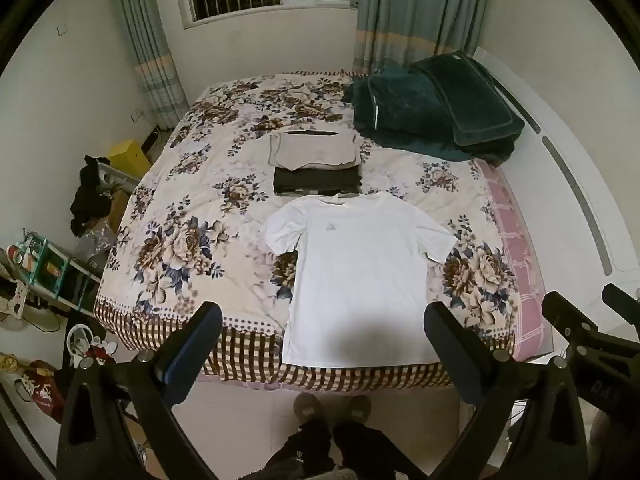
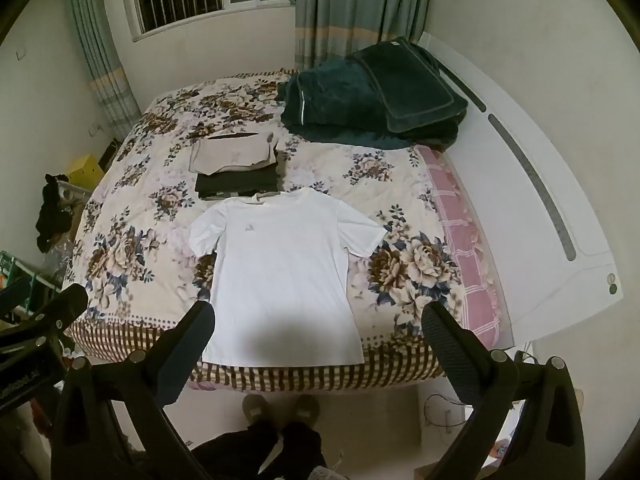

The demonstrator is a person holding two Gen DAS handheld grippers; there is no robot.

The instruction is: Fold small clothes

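With a beige folded garment (image 1: 314, 151) and a dark folded garment (image 1: 318, 182) already lying stacked above centre, the white T-shirt (image 1: 356, 272) is still lying flat, unfolded, mid-frame on the bed (image 1: 192, 216), while the left gripper (image 1: 324, 316) and right gripper (image 2: 318, 314) are hovering released and empty.

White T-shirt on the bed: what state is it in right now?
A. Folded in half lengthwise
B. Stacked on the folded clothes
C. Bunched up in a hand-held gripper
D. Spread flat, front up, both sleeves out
D: the white T-shirt lies flat near the bed's front edge with both sleeves out, short of the folded clothes.
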